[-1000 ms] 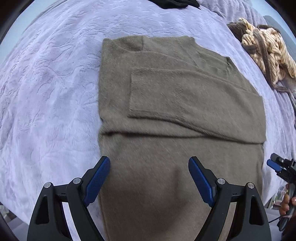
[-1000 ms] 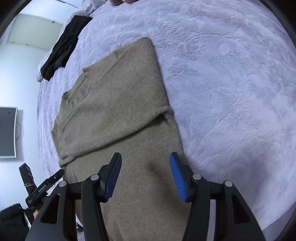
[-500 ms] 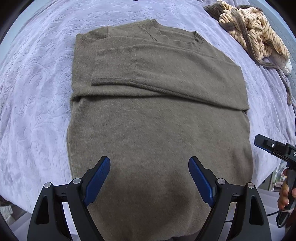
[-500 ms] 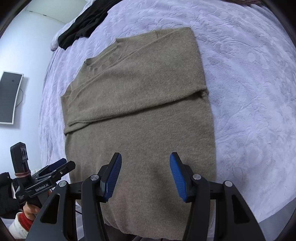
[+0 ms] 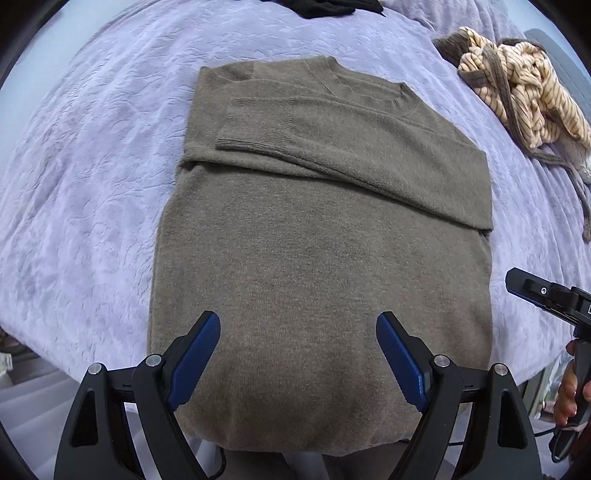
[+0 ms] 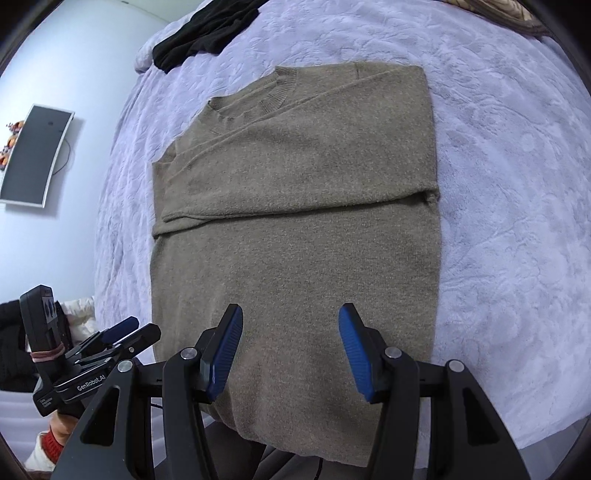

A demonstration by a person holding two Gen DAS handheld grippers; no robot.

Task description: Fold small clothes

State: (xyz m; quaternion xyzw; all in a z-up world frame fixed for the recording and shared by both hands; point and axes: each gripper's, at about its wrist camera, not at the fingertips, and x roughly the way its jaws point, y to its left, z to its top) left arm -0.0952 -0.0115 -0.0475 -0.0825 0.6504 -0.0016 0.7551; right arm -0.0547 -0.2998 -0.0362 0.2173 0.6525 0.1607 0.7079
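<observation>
An olive-brown knit sweater (image 5: pixel 325 258) lies flat on the lavender bedspread (image 5: pixel 81 184), collar away from me, hem hanging over the near bed edge. Both sleeves are folded across its chest; one cuff (image 5: pixel 255 122) lies on top at the left. My left gripper (image 5: pixel 298 325) hovers open above the lower body of the sweater, nothing between its blue pads. In the right wrist view the same sweater (image 6: pixel 295 229) fills the middle, and my right gripper (image 6: pixel 291 314) hangs open over its lower part, holding nothing. The left gripper (image 6: pixel 125 332) shows at that view's left edge.
A crumpled cream striped garment (image 5: pixel 524 99) lies on the bed at the far right. A black garment (image 6: pixel 203 33) rests near the head of the bed. A dark screen (image 6: pixel 33 155) hangs on the wall to the left. The bed edge runs just under both grippers.
Both grippers have drawn back and up from the sweater, so its hem and the bed edge now show. The right view has rolled, setting the sweater upright. Neither jaw gap has changed.
</observation>
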